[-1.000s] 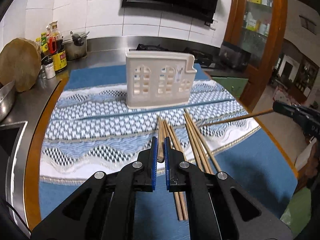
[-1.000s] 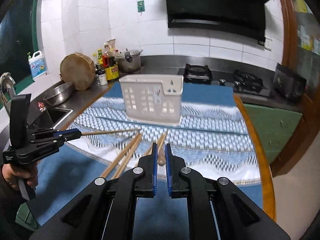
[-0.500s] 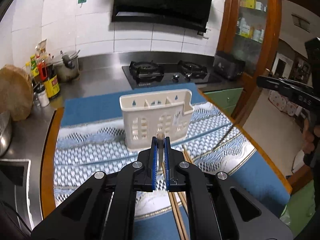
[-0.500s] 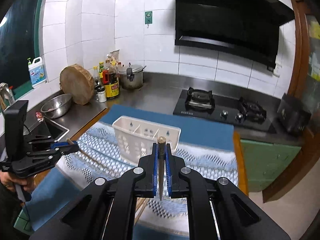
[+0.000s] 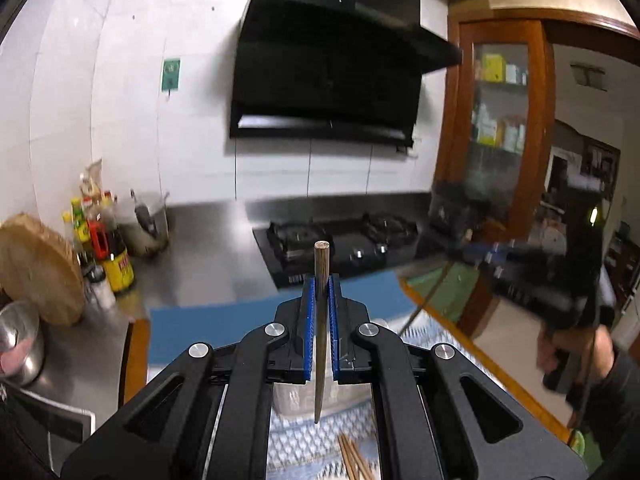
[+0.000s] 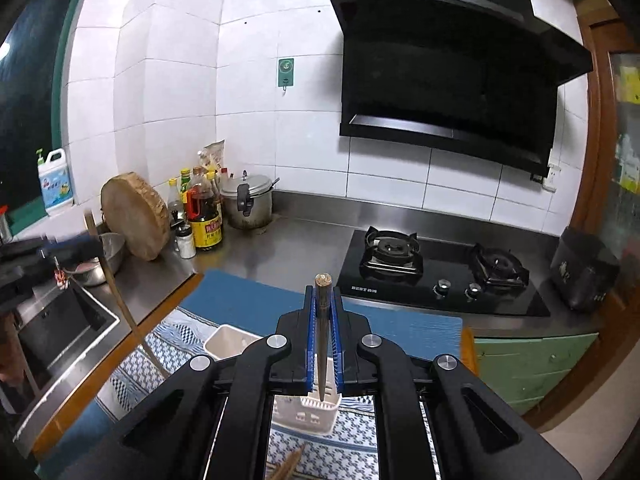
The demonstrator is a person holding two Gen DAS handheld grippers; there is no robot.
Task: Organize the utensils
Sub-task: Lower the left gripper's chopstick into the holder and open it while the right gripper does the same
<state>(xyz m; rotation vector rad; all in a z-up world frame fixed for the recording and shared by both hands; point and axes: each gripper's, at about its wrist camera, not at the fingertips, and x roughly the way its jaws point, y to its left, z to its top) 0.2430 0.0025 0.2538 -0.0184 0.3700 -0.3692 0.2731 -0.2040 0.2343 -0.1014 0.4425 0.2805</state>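
1. In the left wrist view, the left gripper [image 5: 320,292] is pinching a wooden chopstick [image 5: 320,332] between its blue pads, at the centre of the frame. A second ago that stick was lying among the others on the cloth; now it is standing nearly upright, butt end up and tip hanging down.
2. The camera is now looking at the hood and stove instead of the patterned cloth [image 5: 304,440], so the gripper has been raised and tipped back. The remaining chopsticks [image 5: 352,458] are lying at the bottom centre.
3. In the right wrist view, the right gripper [image 6: 323,300] is likewise clamping its own chopstick [image 6: 322,340], lifted from level to vertical.
4. Its tip is hanging over the white utensil holder [image 6: 304,412], at the lower centre of the frame, whether inside it I cannot tell.
5. Both sticks appear ready for lowering into the holder.
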